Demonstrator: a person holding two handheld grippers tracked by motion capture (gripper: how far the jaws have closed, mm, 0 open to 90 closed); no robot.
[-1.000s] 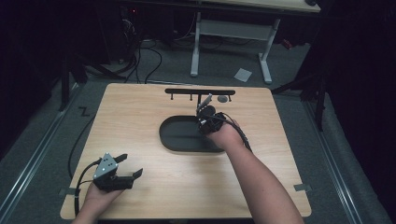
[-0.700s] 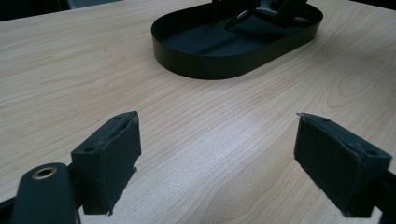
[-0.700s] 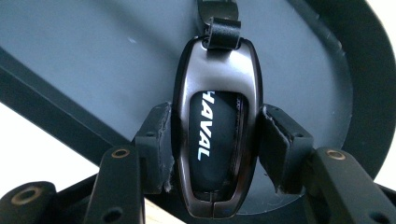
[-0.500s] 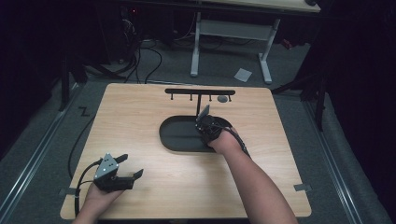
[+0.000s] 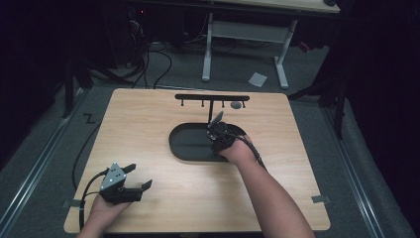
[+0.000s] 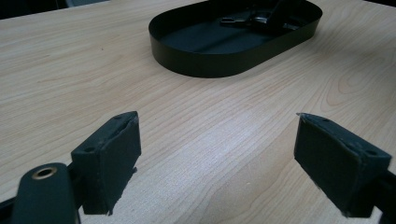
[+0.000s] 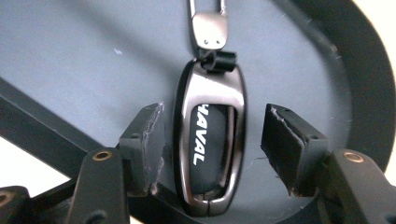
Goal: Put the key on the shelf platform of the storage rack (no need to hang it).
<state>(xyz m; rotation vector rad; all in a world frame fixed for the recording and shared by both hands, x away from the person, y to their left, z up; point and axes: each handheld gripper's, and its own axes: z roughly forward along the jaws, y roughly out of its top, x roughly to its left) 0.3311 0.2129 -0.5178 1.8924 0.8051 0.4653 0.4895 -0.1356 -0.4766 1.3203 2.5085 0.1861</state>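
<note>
Wooden table (image 5: 148, 129) amid dark, perhaps carpeted floor (image 5: 44, 148); both grippers' fingers (image 6: 107, 158) wide, empty.

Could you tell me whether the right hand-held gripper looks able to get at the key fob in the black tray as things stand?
Probably yes: the right hand-held gripper is open with its jaws either side of the key fob, which lies flat in the black tray, nothing between them.

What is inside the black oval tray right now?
A HAVAL key fob on a metal strap lies on the floor of the black oval tray, between the open jaws of the right claw. In the high view, the hand covers part of the tray floor.
</note>
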